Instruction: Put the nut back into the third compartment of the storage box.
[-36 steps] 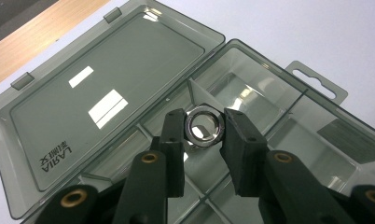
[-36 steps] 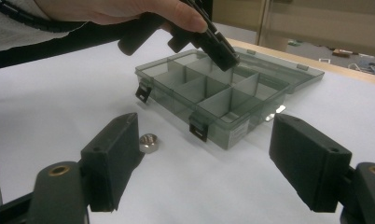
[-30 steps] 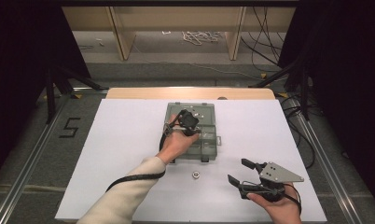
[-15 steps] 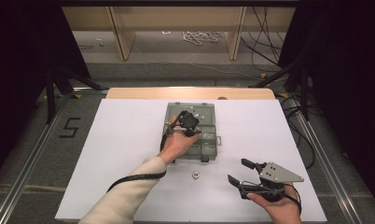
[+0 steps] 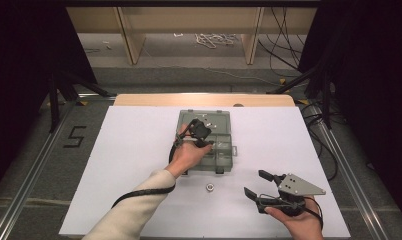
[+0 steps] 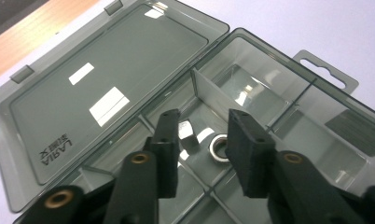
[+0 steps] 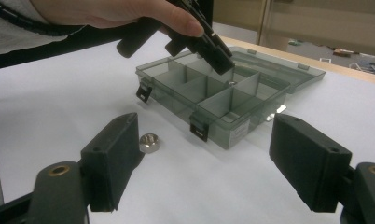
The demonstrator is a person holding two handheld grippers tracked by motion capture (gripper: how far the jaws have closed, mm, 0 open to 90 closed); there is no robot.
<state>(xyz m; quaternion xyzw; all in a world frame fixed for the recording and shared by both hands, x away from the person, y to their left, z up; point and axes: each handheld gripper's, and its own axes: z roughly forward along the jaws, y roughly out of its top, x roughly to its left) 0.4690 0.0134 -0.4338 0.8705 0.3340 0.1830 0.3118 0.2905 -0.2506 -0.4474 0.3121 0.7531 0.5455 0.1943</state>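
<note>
hovering half-open, the left hand-held gripper (image 6: pixel 202 135) holds nothing over the organiser box (image 6: pixel 288 88).

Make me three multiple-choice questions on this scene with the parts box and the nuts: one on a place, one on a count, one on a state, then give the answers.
1. Where does the loose nut outside the box lie?
A. On the white table, near the box's front edge
B. On the open lid
C. Between the right gripper's jaws

2. How many nuts lie in the compartment below the left gripper?
A. None
B. Two
C. Five

3. How does the box stand?
A. Latched shut
B. Open, lid laid flat behind it
C. Tipped on its side

Answers:
1. A: the high view shows it on the table between the box and the right gripper.
2. B: the left gripper view shows two nuts side by side beyond the jaws.
3. B: the lid lies flat, its inside facing up.
</note>
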